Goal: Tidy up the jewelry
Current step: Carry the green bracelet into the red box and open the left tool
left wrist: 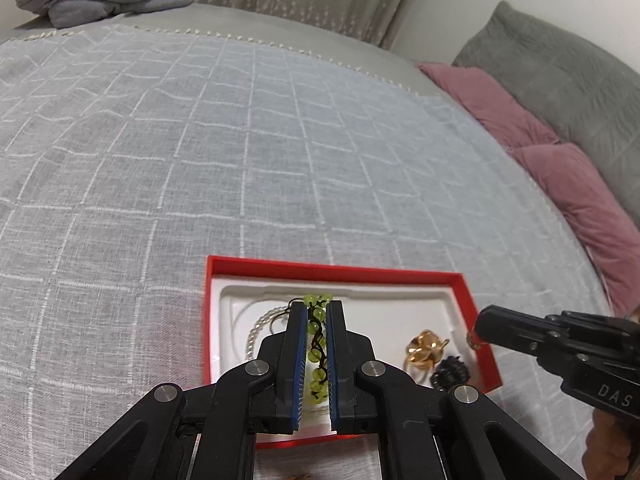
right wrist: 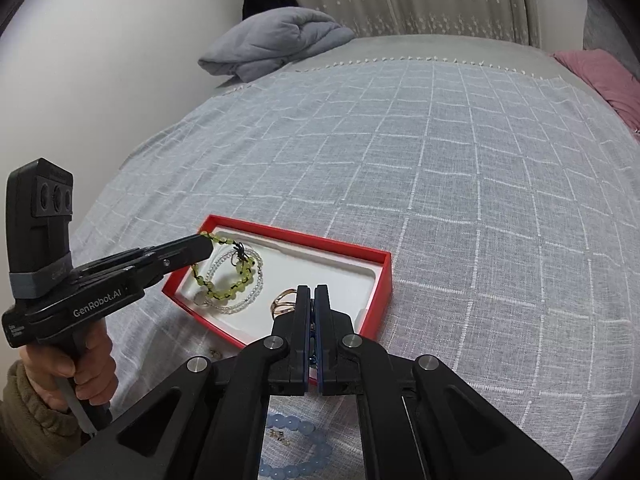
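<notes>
My left gripper (left wrist: 316, 306) is shut on a green bead bracelet (left wrist: 317, 344) on black cord. In the right wrist view that bracelet (right wrist: 224, 280) dangles from the left gripper (right wrist: 206, 242) over the left end of a red box (right wrist: 296, 236) with a white insert. A clear bead bracelet (right wrist: 244, 300) and a gold ring (right wrist: 285, 300) lie in the box. My right gripper (right wrist: 312, 290) is shut above the box's near right part; its tip (left wrist: 478, 330) shows a small golden bit that I cannot tell is held.
A gold ornament (left wrist: 426, 348) and a black piece (left wrist: 450, 374) lie in the red box (left wrist: 332, 268). A blue bead bracelet (right wrist: 296, 452) and small earrings (right wrist: 280, 436) lie on the checked bedspread under my right gripper. Folded grey blanket (right wrist: 276, 44) far back; pink pillows (left wrist: 560, 168) at right.
</notes>
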Available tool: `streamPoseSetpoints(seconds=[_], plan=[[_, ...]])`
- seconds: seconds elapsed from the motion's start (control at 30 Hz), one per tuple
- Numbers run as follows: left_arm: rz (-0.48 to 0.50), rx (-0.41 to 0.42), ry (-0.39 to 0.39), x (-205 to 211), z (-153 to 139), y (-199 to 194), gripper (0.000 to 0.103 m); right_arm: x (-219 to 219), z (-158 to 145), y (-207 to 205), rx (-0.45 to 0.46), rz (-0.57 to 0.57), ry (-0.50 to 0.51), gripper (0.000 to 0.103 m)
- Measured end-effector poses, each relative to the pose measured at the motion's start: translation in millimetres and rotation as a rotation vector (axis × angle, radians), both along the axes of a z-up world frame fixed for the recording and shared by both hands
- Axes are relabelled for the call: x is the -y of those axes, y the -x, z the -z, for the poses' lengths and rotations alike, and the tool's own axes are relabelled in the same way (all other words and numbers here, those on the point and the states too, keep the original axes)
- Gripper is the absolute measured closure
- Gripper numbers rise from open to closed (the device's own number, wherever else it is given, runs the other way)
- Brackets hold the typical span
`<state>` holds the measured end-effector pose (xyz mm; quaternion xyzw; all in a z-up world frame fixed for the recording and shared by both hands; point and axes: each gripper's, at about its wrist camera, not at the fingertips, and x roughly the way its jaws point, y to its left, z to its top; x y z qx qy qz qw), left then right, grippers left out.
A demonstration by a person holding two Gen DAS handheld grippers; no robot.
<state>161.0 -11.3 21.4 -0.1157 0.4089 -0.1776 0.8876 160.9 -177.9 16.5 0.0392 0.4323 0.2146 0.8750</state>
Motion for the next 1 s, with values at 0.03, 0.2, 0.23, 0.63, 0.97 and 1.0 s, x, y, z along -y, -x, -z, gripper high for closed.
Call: streamPoseSetpoints(seconds=[0.03, 0.2, 0.23, 0.63, 0.97, 1.0], plan=[[-0.006, -0.011, -0.006, -1.3, 1.2, -0.8, 0.099, -0.7, 0.9, -0.3, 0.002, 0.002, 0.005, 0.102], [-0.005, -0.022, -0.011, -4.3, -1.6, -0.8, 0.082, -3.7, 4.6, -0.6, 0.006, 0.007, 0.018, 0.102], [-0.007, -0.017, -0.012, -5.3, -3.2, 0.0, 0.068, -4.3, 5.4, -1.0, 0.007, 0.009, 0.021, 0.102], [-0.018, 0.050, -0.034, -16.1, -20.2, 17.1, 0.054, 5.7, -5.9, 5.2, 0.055, 0.059, -0.022, 0.100], [-0.015, 0.077, -0.099, -14.9, -28.0, 56.6, 0.054, 18.4, -14.7, 30.5, 0.057, 0.083, -0.026, 0.094], [-0.004, 0.075, -0.100, -13.3, -27.5, 61.3, 0.054, 19.9, -14.7, 33.8, 0.051, 0.085, -0.029, 0.093]])
